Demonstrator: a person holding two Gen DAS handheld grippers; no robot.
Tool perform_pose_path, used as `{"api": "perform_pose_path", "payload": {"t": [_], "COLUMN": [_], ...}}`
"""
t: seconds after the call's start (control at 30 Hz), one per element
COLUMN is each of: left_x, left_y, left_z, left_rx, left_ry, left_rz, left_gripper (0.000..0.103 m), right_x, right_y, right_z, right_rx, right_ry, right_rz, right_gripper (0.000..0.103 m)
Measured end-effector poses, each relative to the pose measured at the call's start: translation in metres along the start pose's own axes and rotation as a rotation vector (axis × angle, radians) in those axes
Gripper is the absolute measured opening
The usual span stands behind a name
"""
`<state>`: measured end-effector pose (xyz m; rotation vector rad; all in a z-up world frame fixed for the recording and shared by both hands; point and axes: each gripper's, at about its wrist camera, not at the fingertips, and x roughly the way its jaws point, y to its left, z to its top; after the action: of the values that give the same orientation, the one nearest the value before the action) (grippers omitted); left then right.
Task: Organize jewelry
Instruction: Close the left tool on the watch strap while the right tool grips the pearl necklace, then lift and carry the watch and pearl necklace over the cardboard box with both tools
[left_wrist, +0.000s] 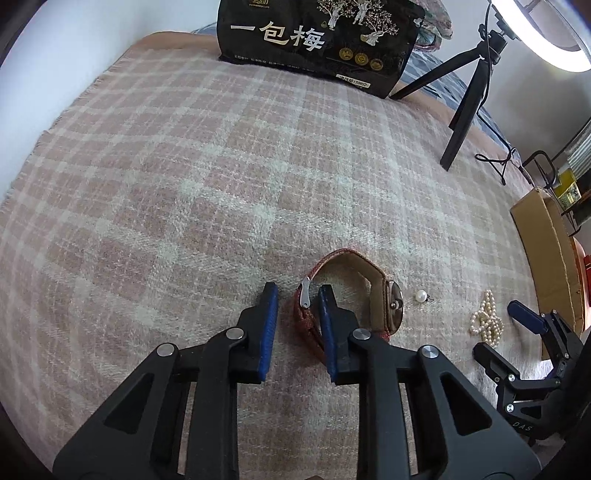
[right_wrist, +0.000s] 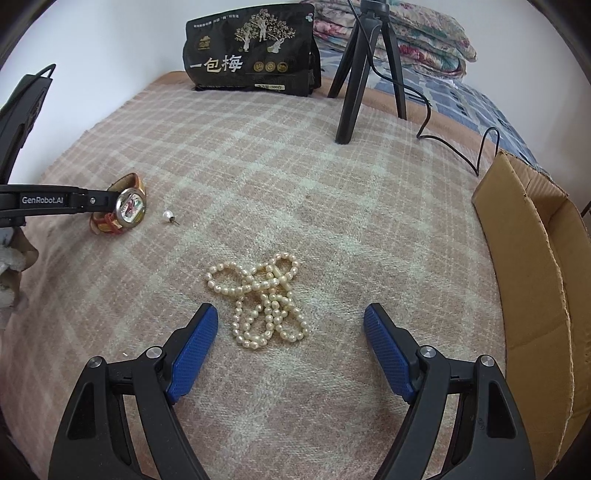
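Note:
A red-strapped watch (left_wrist: 391, 306) with a round silver case stands on its side on the plaid blanket. My left gripper (left_wrist: 297, 291) is open; its right finger reaches inside the strap loop and its left finger is outside, with the buckle end of the strap between them. The watch also shows in the right wrist view (right_wrist: 127, 208). A single pearl stud earring (left_wrist: 422, 296) lies just right of the watch. A tangled pearl necklace (right_wrist: 262, 299) lies in front of my right gripper (right_wrist: 291, 317), which is wide open and empty just short of it.
An open cardboard box (right_wrist: 532, 280) stands at the right edge of the blanket. A black snack bag (right_wrist: 251, 51) stands at the back. A black tripod (right_wrist: 354, 74) with a ring light and a trailing cable (right_wrist: 424, 107) stands at the back right.

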<state>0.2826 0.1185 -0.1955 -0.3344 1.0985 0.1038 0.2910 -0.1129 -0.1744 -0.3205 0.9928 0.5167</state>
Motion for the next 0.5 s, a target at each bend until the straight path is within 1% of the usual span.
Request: {"api": "perform_pose_path", "payload": {"t": [0.13, 0.17, 0.2, 0.23, 0.27, 0.33, 0.37, 0.43, 0.5], "left_x": [0.0002, 0.0001, 0.0002, 0.0000, -0.0003, -0.0012, -0.0019, -0.0035, -0.0051], "left_y": [-0.0024, -0.0024, -0.0018, -0.0008, 0.0000, 0.0008, 0.0008, 0.0007, 0.0007], "left_z": [-0.0005, -0.0007, -0.0007, -0.0006, -0.0006, -0.0009, -0.0012, -0.0021, -0.0026], "left_rx": [0.023, 0.028, 0.029, 0.025, 0.020, 0.017, 0.017, 0.018, 0.018], "left_ry": [-0.006, -0.007, -0.007, -0.006, -0.006, -0.006, -0.007, -0.010, -0.012], "left_rz": [0.010, 0.013, 0.012, 0.008, 0.005, 0.004, 0.006, 0.010, 0.012], "left_gripper": [0.015, 0.012, 0.009, 0.009, 0.009, 0.009, 0.009, 0.009, 0.009], "right_x": [0.0020, 0.0021, 0.0020, 0.0019, 0.0013, 0.0006, 0.0005, 0.0008, 0.0012], "right_y": [-0.0002, -0.0006, -0.0010, -0.0011, -0.0010, -0.0017, -0.0027, -0.0031, -0.0014], "right_z": [0.0004, 0.0007, 0.0011, 0.0020, 0.0026, 0.0041, 0.0049, 0.0059, 0.0065], "right_rx": [0.004, 0.006, 0.007, 0.009, 0.011, 0.020, 0.025, 0.034, 0.032], "right_ry": [0.004, 0.005, 0.006, 0.007, 0.007, 0.011, 0.013, 0.019, 0.023], "right_rz": [0.006, 0.013, 0.027, 0.036, 0.039, 0.055, 0.063, 0.084, 0.085], "right_gripper": [0.081, 0.080, 0.074, 0.066, 0.061, 0.039, 0.033, 0.012, 0.008]}}
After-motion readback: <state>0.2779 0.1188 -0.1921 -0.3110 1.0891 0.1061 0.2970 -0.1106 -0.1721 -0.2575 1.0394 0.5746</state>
